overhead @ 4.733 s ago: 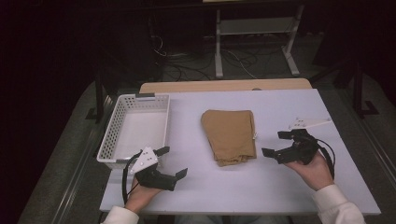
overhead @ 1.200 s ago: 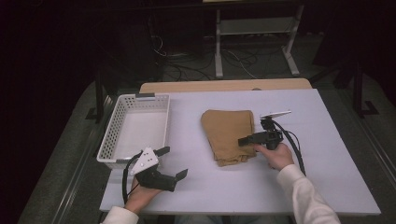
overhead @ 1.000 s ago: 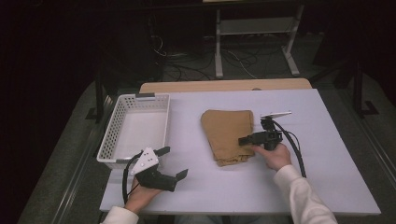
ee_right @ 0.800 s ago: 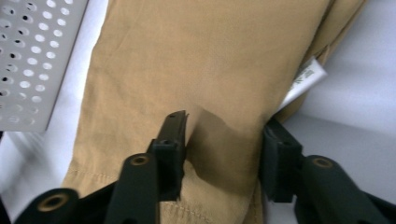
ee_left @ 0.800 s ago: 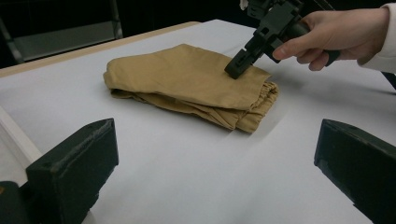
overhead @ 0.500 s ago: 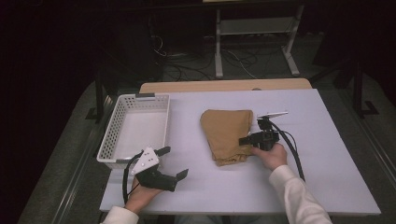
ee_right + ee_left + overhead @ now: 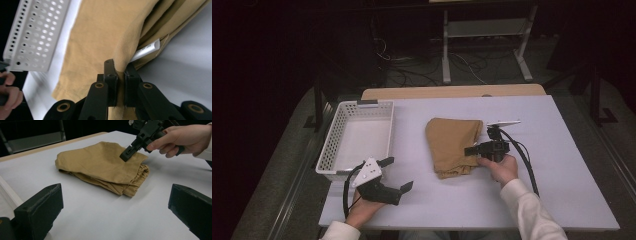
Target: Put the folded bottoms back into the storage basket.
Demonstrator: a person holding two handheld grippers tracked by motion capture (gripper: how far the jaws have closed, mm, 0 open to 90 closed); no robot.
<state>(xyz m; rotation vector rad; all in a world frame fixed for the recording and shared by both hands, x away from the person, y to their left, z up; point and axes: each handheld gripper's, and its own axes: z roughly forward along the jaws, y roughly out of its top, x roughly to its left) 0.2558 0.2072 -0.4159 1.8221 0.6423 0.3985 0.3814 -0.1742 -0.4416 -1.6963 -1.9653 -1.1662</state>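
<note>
my right tool (image 7: 119, 75) has just closed, pinching the folded tan cotton shorts (image 7: 451, 145) at their edge for a lift. shorts lie right of the white perforated plastic basket (image 7: 357, 137). left tool (image 7: 393, 174) spread, idle beside basket.

Your sleeves are white. Your left gripper (image 7: 394, 174) is black with a grey three-cornered plate; your right gripper (image 7: 471, 149) is black, trailing a black cable, brass-coloured rivets at the jaws.
</note>
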